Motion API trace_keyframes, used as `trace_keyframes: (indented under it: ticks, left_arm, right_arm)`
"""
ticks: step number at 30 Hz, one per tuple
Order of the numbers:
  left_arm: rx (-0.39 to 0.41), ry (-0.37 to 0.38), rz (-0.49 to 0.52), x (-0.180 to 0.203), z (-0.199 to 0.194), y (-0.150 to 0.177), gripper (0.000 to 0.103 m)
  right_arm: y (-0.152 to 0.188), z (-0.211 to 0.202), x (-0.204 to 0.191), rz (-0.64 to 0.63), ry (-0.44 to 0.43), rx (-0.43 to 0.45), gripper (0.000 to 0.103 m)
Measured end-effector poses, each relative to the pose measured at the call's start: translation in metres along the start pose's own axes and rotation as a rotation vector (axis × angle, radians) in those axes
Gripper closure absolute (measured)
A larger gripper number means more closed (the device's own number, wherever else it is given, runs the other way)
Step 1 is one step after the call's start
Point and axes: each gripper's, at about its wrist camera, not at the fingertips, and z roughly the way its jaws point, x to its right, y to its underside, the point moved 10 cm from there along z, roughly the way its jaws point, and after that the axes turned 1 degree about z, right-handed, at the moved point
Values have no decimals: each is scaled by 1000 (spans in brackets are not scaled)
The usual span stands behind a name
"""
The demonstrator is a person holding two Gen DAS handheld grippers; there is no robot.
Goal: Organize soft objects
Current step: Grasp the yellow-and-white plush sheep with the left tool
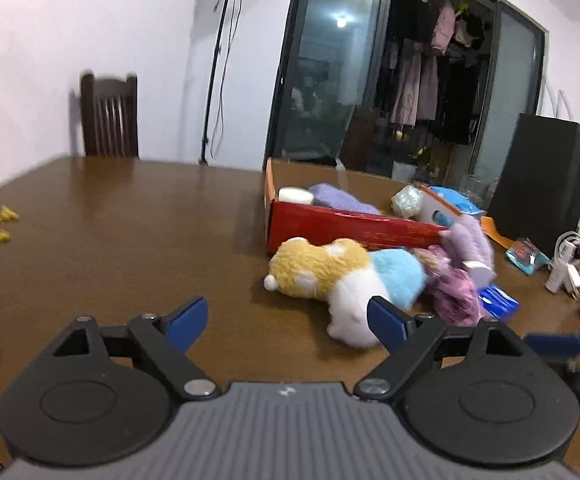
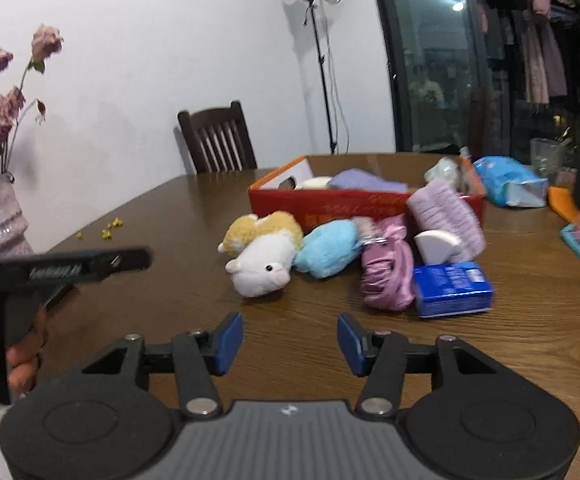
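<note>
Nearest, the left gripper (image 1: 285,322) gapes wide and the right gripper (image 2: 290,344) stands partly open, both empty above the brown wooden table (image 2: 169,240). Beyond lies a white, tan and blue plush toy (image 2: 265,256), then crumpled pink cloth (image 2: 388,276), then the red cardboard box (image 2: 330,204) holding a folded lavender towel (image 2: 366,180).

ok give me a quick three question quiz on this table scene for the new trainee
1. True or false: the plush hamster lies inside the red box.
2. What is between the right gripper jaws? A) blue tissue pack B) nothing C) purple cloth
3. Fill in: the small yellow bits lie on the ____.

Key
1. False: it lies on the table in front of the box.
2. B: the jaws stand open and apart.
3. Table.
</note>
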Motion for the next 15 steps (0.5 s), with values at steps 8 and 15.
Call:
trace_keyframes:
  ticks: [8,15]
  left_arm:
    - [-96,118,-148,-21,97,-26,21]
    - [-163,246,-285,-30,131,-20,42]
  right_arm:
    - [-31,97,-22,-3,-33,-30,51]
    - [-43,144,-19,86,-52,-62,50]
